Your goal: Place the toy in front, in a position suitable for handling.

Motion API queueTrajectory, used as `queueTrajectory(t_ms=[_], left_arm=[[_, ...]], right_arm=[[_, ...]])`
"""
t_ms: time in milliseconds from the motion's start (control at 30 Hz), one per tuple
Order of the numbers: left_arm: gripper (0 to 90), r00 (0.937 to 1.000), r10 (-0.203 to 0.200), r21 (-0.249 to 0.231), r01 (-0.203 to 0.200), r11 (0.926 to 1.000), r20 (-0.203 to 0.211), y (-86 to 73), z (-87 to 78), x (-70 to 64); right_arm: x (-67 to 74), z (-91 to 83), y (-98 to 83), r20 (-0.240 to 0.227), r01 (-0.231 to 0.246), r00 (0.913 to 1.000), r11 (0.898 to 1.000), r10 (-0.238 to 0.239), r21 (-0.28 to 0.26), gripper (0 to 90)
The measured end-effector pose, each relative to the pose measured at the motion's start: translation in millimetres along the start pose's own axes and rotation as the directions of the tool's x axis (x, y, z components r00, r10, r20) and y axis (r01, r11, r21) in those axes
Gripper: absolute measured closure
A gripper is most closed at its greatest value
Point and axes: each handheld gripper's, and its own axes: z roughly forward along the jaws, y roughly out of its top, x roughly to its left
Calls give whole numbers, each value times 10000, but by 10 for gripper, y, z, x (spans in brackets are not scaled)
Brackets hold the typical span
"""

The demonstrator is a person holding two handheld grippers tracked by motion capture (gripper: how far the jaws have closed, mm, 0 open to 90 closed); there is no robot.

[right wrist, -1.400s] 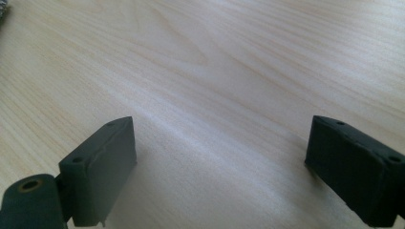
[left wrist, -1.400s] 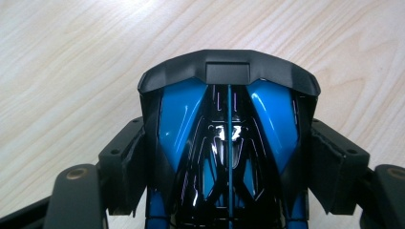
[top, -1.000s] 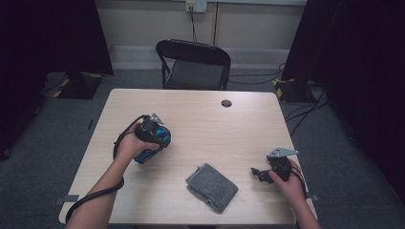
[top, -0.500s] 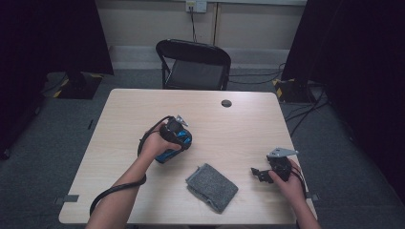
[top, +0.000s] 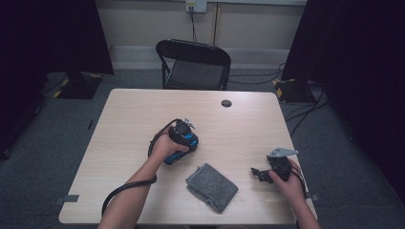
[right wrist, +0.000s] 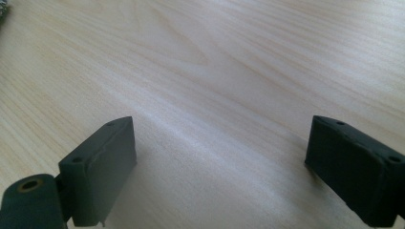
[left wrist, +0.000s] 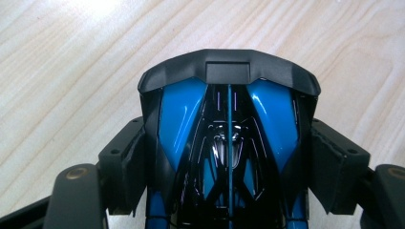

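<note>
So, grey cloth (top: 211, 187) as the landmark, lying flat on the wooden bench (top: 124, 119) close to the near edge. Left gripper (top: 183, 141) just up and to the left of the cloth, clamped tight on a glossy blue and black gadget (left wrist: 229, 148), pads pressed against both its sides in the left gripper view, bench grain right behind it. Can't tell what the gadget actually is. Right gripper (top: 260, 173) off to the right of the cloth, apart from it, jaws spread wide over bare wood with nothing between them. Small dark round thing (top: 226, 103) well beyond the cloth near the far edge. Black folding chair (top: 193, 64) past that, behind the bench.
</note>
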Motion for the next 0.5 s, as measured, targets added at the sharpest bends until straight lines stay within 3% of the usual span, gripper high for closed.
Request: queueTrajectory(t_ms=[500], left_arm=[[251,9997,-219,-500,214,9985,-101,-56,37,13]], right_arm=[[1,0,0,2,-2,10000,10000,2,6,93]])
